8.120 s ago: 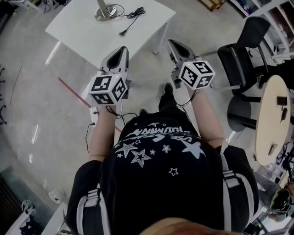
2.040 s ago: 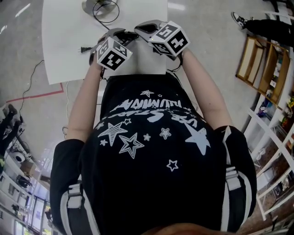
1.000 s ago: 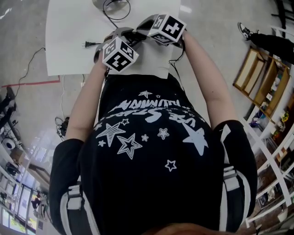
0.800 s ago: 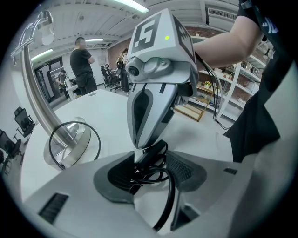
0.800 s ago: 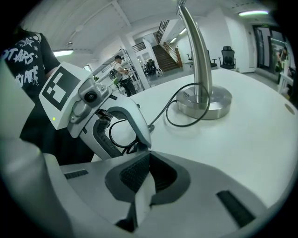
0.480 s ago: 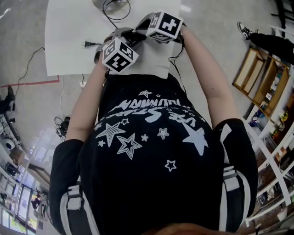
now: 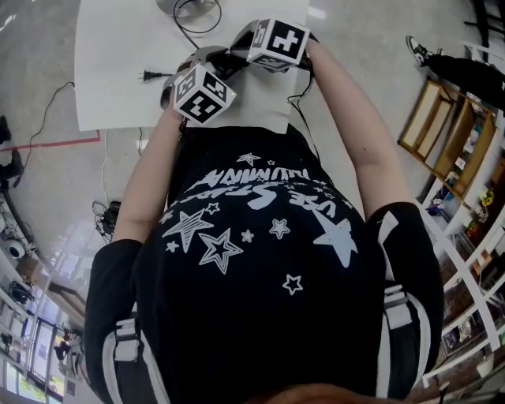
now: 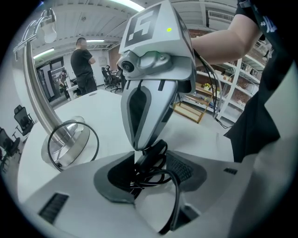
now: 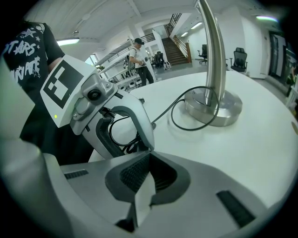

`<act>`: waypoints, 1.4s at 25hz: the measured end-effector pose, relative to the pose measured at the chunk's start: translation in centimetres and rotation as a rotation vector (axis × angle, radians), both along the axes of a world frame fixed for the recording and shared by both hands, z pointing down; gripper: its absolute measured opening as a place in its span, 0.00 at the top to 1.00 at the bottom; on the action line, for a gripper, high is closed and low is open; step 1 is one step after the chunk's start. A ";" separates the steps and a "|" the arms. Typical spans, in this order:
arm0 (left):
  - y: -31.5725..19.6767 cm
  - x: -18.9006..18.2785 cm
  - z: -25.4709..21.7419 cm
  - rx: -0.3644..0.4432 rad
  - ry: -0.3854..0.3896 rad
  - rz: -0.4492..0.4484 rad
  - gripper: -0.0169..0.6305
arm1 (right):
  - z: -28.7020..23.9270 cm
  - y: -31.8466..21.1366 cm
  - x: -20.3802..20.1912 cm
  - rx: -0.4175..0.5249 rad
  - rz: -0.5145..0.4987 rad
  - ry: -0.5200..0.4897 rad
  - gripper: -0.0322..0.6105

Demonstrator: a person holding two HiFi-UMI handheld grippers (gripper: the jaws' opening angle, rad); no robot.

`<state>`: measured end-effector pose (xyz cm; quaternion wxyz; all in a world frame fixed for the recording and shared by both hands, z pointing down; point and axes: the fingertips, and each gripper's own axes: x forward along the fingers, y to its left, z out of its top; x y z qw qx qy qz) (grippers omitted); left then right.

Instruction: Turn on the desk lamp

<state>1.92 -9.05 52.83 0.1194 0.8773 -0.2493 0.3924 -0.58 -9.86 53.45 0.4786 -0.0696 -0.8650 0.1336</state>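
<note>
The desk lamp's round metal base [image 7: 188,6] stands at the white table's [image 7: 118,47] far edge, and its black cord runs toward me to a loose plug [image 7: 146,76]. My left gripper [image 7: 223,60] is shut on a bunch of that cord [image 8: 153,174] near the front edge. My right gripper [image 7: 237,50] is shut with nothing between its jaws, its tip resting on a black oblong piece of the cord [image 8: 151,153] just above the left jaws. In the left gripper view, the lamp's pole [image 8: 37,88] rises to an unlit head [image 8: 46,28]. The base [image 9: 214,109] also appears in the right gripper view, ringed by cord.
Wooden shelving [image 7: 446,126] lines the right side of the room. A thin cable [image 7: 47,126] and a red tape line [image 7: 55,144] lie on the floor at the left. A person [image 8: 84,65] stands far behind the table, with office chairs [image 9: 237,58] beyond.
Since the earliest frame I have come up to the table and both grippers have met over the cord. In the last second the right gripper has tilted slightly; the left has held still.
</note>
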 end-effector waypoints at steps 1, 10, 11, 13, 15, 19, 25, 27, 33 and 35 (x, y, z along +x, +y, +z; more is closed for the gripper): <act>0.0 0.0 0.1 0.001 0.002 0.001 0.62 | 0.0 0.1 0.1 0.001 -0.006 0.008 0.95; 0.0 0.4 -0.1 0.012 0.009 0.007 0.62 | -0.4 0.3 0.1 0.032 -0.065 0.023 0.95; 0.1 0.4 -0.1 0.012 0.010 0.008 0.62 | -0.4 0.3 0.0 0.037 -0.071 0.020 0.95; 0.1 0.3 -0.1 0.013 0.011 0.007 0.62 | -0.4 0.3 -0.1 0.047 -0.076 0.023 0.95; 0.1 0.2 -0.3 0.016 0.011 0.006 0.62 | -0.4 0.2 -0.1 0.054 -0.077 0.031 0.95; 0.0 0.0 -0.2 0.020 0.013 0.006 0.62 | -0.5 0.3 -0.5 0.059 -0.089 0.035 0.95; 0.2 0.4 -0.3 0.024 0.014 0.004 0.62 | -0.5 0.5 0.1 0.079 -0.104 0.062 0.95; 0.2 0.4 -0.3 0.025 0.015 0.005 0.62 | -0.6 0.5 0.0 0.082 -0.106 0.059 0.95; 0.0 0.5 -0.1 0.024 0.016 0.005 0.62 | -0.3 0.4 0.1 0.084 -0.123 0.069 0.95; -0.1 0.2 0.3 0.022 0.017 0.006 0.62 | 0.2 0.3 0.0 0.077 -0.121 0.083 0.95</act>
